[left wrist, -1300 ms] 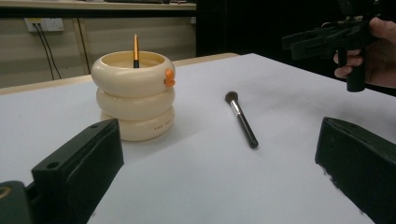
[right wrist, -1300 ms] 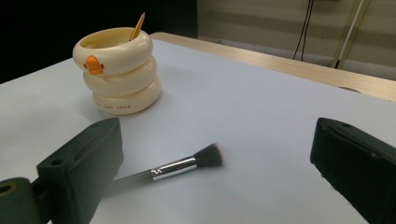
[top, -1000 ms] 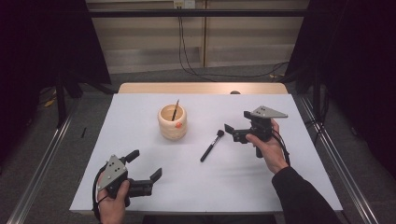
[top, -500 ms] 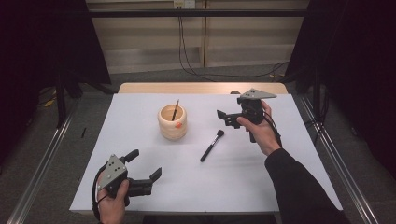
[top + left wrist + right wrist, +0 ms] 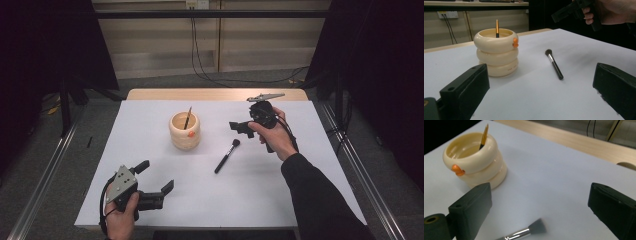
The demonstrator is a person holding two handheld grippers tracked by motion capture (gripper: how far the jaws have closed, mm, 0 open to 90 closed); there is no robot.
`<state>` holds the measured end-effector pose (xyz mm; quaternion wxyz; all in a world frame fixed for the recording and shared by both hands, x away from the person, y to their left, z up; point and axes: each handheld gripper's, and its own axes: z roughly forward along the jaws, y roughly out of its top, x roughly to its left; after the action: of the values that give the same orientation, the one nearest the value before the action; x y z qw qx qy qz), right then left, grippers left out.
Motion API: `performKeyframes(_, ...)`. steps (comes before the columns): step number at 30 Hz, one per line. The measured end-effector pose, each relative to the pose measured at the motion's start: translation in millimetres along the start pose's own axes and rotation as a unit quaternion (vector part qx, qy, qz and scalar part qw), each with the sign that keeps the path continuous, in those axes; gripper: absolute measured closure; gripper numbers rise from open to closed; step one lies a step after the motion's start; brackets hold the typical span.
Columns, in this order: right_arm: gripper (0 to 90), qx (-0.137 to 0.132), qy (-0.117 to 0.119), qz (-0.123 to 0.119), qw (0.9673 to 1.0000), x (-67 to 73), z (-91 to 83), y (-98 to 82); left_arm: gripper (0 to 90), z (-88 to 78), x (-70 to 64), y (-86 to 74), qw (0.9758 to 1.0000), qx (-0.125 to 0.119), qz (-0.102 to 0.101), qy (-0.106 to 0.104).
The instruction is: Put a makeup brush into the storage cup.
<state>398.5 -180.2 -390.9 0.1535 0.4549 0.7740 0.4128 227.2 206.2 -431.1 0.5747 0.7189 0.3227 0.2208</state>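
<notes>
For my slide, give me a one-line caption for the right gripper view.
Open black tongs hover above a silver-ferruled makeup brush beside a cream ringed holder on a white table.

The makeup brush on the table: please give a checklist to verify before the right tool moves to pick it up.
1. Right tool open: ok, its jaws stand wide apart.
2. Makeup brush lies flat, free of other things: ok.
3. Right tool held above the brush head: ok.
4. Cream holder upright, apart from the brush: ok.
5. Left tool away from the brush: ok.
6. Room in the holder beside the stick: ok.
</notes>
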Motion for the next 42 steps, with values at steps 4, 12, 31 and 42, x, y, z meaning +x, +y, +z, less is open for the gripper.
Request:
performKeyframes(4,5.9,0.042,-0.002,0.003,0.9991,1.5,7.6,1.7,0.5,0.0,-0.2,0.1,1.0,0.001,0.0,0.003)
performKeyframes(12,13.0,0.129,-0.023,0.023,0.9911,6.5,20.2,4.8,0.6,0.2,0.2,0.1,1.0,0.002,-0.003,0.004)
performKeyframes(31,20.5,0.302,-0.019,0.049,0.9519,11.9,54.7,-3.9,0.8,2.4,0.1,-0.1,1.0,0.007,0.003,0.0)
performKeyframes(42,38.0,0.331,-0.037,0.075,0.9398,20.3,67.6,-8.9,0.9,3.4,-1.0,-0.1,0.9998,0.012,0.013,0.001)
